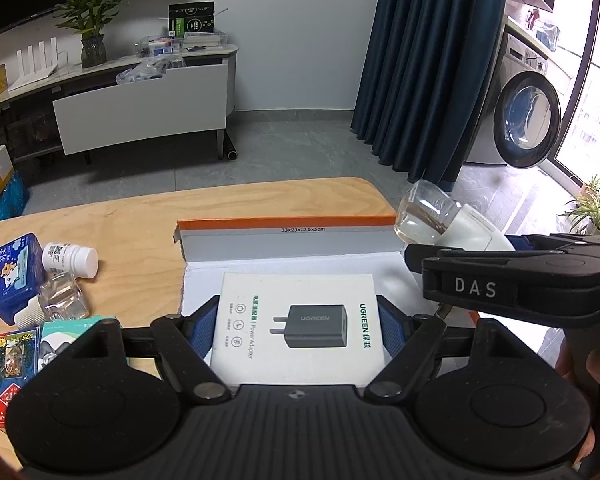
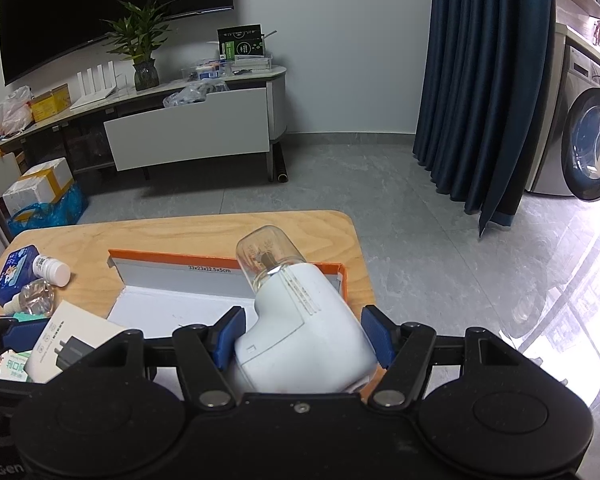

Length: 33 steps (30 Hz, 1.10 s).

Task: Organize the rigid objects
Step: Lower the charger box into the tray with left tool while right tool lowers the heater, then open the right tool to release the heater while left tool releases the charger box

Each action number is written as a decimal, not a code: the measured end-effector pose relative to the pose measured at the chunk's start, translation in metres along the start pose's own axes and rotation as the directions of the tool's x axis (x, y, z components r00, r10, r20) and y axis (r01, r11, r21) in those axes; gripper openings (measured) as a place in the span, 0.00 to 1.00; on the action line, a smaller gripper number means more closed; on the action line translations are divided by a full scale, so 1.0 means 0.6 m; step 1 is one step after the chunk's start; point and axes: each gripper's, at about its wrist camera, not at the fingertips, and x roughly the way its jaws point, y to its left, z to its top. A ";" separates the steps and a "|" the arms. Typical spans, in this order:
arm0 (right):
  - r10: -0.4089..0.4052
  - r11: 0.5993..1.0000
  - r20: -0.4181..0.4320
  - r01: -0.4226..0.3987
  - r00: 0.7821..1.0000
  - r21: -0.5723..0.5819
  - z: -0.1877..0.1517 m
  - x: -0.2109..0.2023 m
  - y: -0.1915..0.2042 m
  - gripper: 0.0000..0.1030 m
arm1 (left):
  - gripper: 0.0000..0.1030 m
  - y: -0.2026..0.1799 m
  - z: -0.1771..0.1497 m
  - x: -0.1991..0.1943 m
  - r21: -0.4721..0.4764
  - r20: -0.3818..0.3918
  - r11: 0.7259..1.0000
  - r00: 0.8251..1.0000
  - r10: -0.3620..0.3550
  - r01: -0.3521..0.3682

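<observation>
My left gripper (image 1: 298, 322) is shut on a white UGREEN power adapter box (image 1: 296, 326) and holds it over the open orange-edged cardboard box (image 1: 284, 222). My right gripper (image 2: 302, 338) is shut on a white plug-in device with a clear bottle (image 2: 300, 320), held above the right side of the cardboard box (image 2: 220, 264). That device (image 1: 440, 220) and the right gripper (image 1: 414, 258) also show at the right of the left wrist view. The adapter box (image 2: 66, 346) shows at the lower left of the right wrist view.
On the wooden table (image 1: 132, 216) left of the box lie a blue packet (image 1: 14, 276), a white pill bottle (image 1: 70, 260), a clear small bottle (image 1: 56, 300) and colourful card boxes (image 1: 16, 364). Beyond the table edge is grey floor, a TV cabinet and a blue curtain.
</observation>
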 end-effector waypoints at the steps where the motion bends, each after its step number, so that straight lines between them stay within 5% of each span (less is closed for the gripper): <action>1: -0.002 1.000 -0.001 0.002 1.000 -0.002 -0.001 0.001 0.001 0.76 | 0.77 -0.001 0.000 0.000 0.001 0.000 1.000 1.000 0.000 0.000; 19: -0.008 1.000 -0.010 0.007 1.000 -0.008 -0.004 0.008 -0.005 0.75 | 0.77 -0.014 -0.004 0.013 0.015 -0.016 1.000 1.000 -0.005 0.006; 21: -0.004 1.000 -0.004 0.004 1.000 -0.008 -0.003 0.008 -0.006 0.56 | 0.77 -0.014 -0.004 0.014 0.015 -0.017 1.000 1.000 -0.007 0.007; 22: -0.005 1.000 -0.005 0.005 1.000 -0.007 -0.002 0.009 -0.007 0.54 | 0.77 -0.015 -0.005 0.015 0.016 -0.017 1.000 1.000 -0.007 0.007; 33: -0.039 0.998 0.071 0.035 0.997 0.054 0.011 -0.021 -0.039 0.62 | 0.77 -0.030 -0.006 0.037 0.011 -0.051 0.999 0.997 -0.052 0.053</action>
